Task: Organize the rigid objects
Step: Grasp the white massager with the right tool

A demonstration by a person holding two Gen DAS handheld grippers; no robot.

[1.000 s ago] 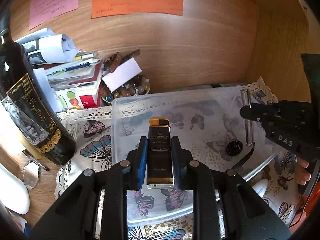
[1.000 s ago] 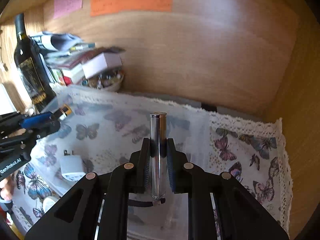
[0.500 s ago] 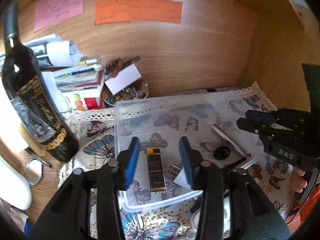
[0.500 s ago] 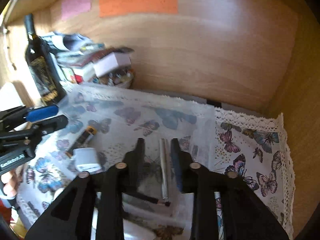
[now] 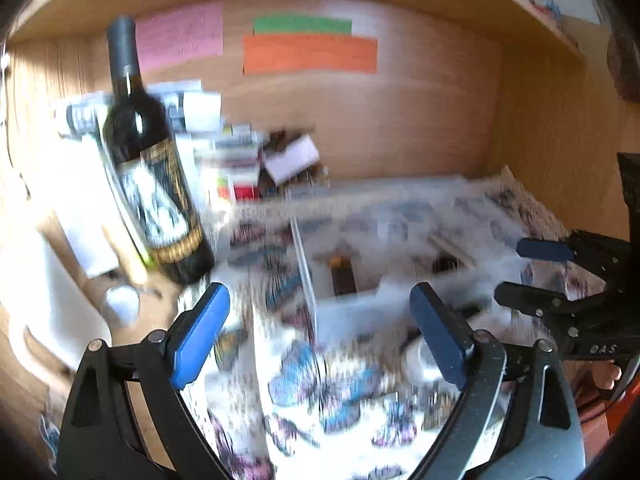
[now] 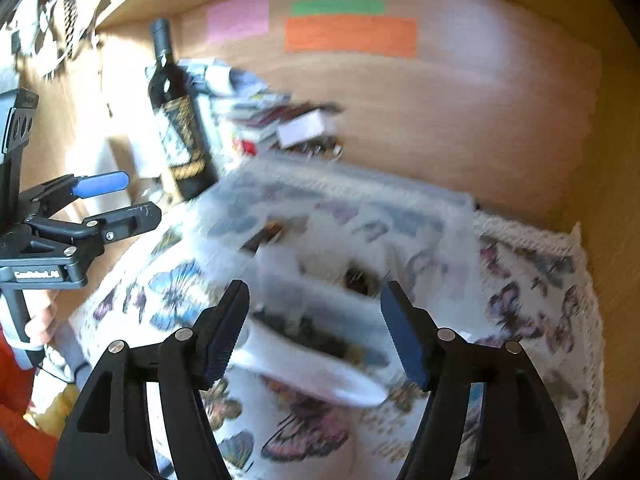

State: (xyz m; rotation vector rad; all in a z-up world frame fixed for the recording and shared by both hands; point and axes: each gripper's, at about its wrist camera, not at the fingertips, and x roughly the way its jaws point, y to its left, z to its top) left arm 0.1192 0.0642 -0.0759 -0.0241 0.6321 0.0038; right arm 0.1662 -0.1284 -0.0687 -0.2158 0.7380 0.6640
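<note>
Both views are motion-blurred. A clear plastic box (image 5: 308,272) sits on the butterfly cloth; it also shows in the right wrist view (image 6: 452,216). Inside lie a dark lighter with a gold top (image 5: 343,276) (image 6: 264,236), a thin silver tube (image 5: 450,246) and a small dark round piece (image 5: 444,265) (image 6: 360,278). My left gripper (image 5: 320,332) is open and empty, drawn back in front of the box. My right gripper (image 6: 314,326) is open and empty, above a white curved object (image 6: 304,364) at the box's near side.
A dark wine bottle (image 5: 154,168) (image 6: 180,132) stands left of the box. Stacked books and papers (image 5: 224,148) and a bowl of small items (image 5: 292,160) sit by the back wall. A round silver object (image 5: 420,360) lies on the cloth.
Both grippers opened wide, left the lighter and the silver tube in the box, and pulled back and up away from it.
</note>
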